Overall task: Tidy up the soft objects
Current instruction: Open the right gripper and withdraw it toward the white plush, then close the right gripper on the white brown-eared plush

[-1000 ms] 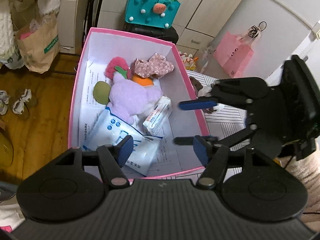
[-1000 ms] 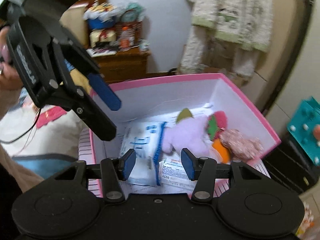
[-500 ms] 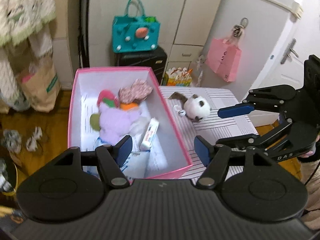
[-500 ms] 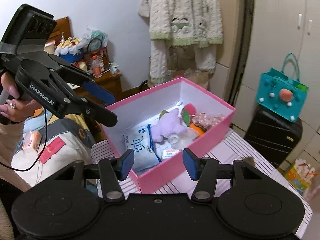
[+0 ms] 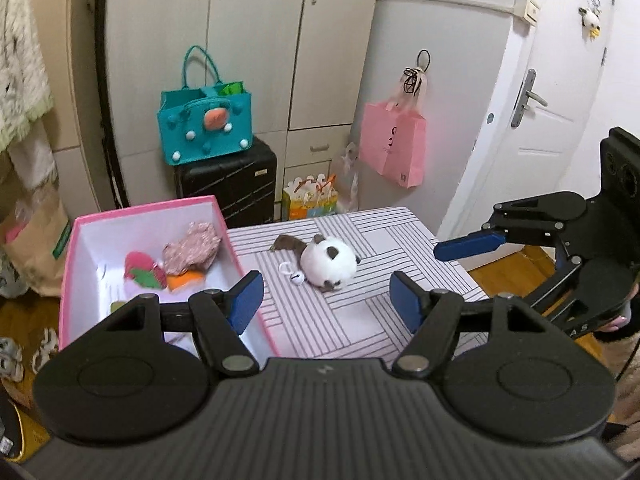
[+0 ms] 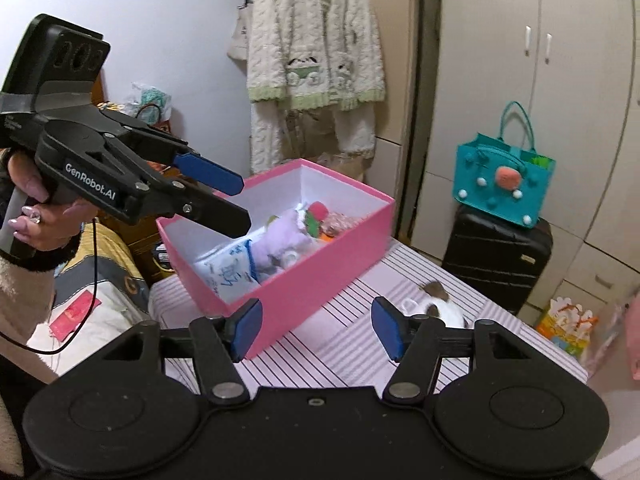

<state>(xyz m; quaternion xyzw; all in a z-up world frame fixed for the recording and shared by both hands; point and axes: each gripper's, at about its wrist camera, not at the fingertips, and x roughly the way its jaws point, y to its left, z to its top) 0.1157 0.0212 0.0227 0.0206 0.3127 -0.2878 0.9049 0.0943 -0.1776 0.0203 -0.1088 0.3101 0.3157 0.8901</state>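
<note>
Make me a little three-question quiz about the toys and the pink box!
1. True or false: the panda lies inside the pink box.
2. Which is in the box? A) purple plush B) teal bag C) pink bag
3. Fill in: the left gripper and right gripper are both ____, holding nothing.

Key: 1 false, it lies on the striped table beside the box; 2 A; 3 open.
</note>
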